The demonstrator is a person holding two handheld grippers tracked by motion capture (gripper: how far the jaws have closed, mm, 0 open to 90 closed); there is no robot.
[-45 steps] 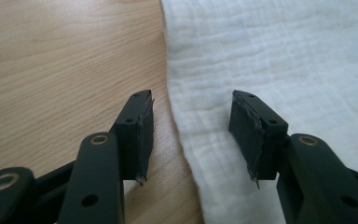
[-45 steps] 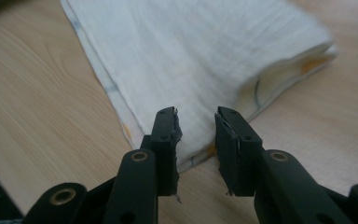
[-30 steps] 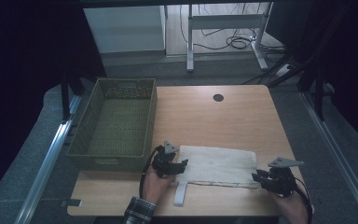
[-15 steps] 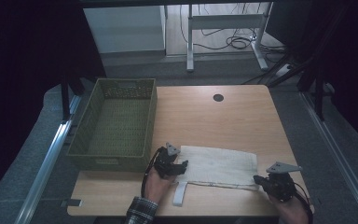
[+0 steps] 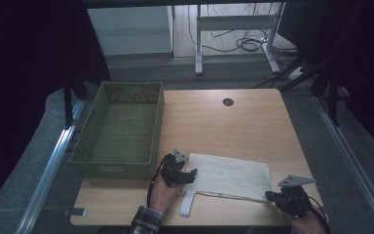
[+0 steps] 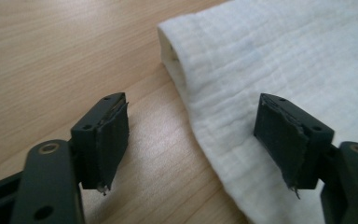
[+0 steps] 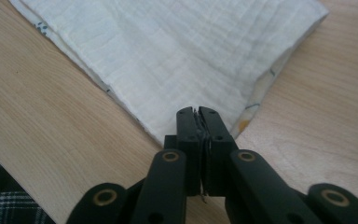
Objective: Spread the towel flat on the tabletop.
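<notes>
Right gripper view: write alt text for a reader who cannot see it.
The right tool, jaws shut together, pinches the near corner of a folded white cloth lying on a light wooden table. The cloth spreads away toward the top of the picture, and a printed underlayer peeks out along its edges.

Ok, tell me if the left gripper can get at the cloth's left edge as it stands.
Probably yes: the left gripper is open, its jaws straddling the edge of the white cloth on the bare table, with nothing between.
</notes>
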